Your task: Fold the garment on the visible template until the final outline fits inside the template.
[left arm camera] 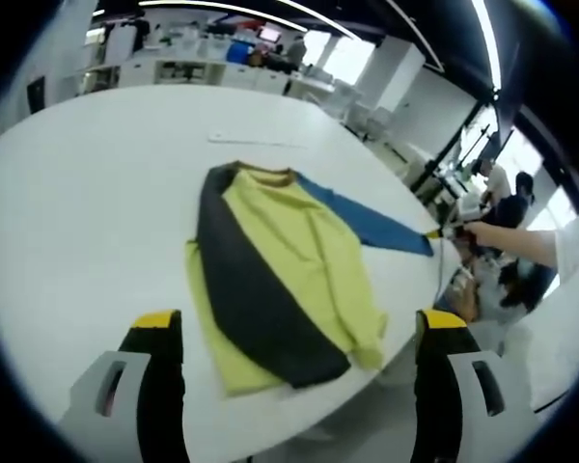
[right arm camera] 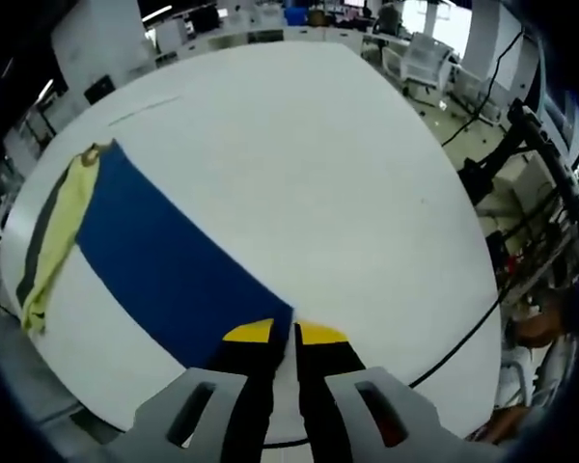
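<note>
One garment (left arm camera: 280,280) lies near the surface (left arm camera: 87,193) edge — the right hand-held gripper (right arm camera: 294,338) pinches its blue sleeve (right arm camera: 164,260); the left hand-held gripper (left arm camera: 299,328) is spread, with bare room beyond.

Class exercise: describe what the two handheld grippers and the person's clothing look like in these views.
The left gripper has two black jaws with yellow tips on pale grey housings. The right gripper looks the same: black jaws, yellow tips, grey slotted mounts. The person's sleeve is white and short.
</note>
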